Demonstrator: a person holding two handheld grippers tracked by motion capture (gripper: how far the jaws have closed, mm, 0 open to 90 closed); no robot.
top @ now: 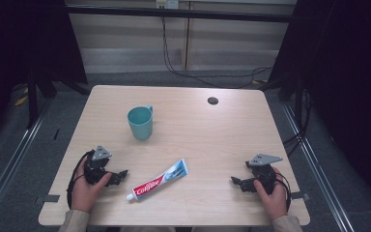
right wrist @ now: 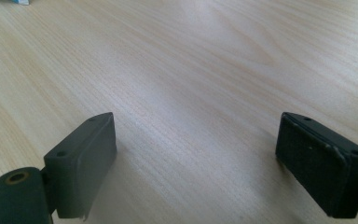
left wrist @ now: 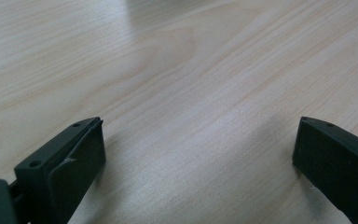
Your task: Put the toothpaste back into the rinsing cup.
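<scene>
Pale wood tabletop (top: 212, 140) is carrying a teal mug (top: 140, 123) standing upright and a toothpaste tube (top: 157, 181) lying near the front edge, between the two tongs. The left tongs (top: 120, 175) and right tongs (top: 236, 182) are both resting spread wide, gripping nothing.

On the tabletop (top: 212, 140) a cup (top: 140, 123) stands left of centre, toward the far side. A toothpaste tube (top: 158, 180) lies nearer the person, slantwise, cap end toward the near left. The left tongs (top: 118, 176) rest just left of the tube; the right tongs (top: 237, 182) sit well apart at the near right. A small round hole (top: 213, 100) lies at the far right.
</scene>
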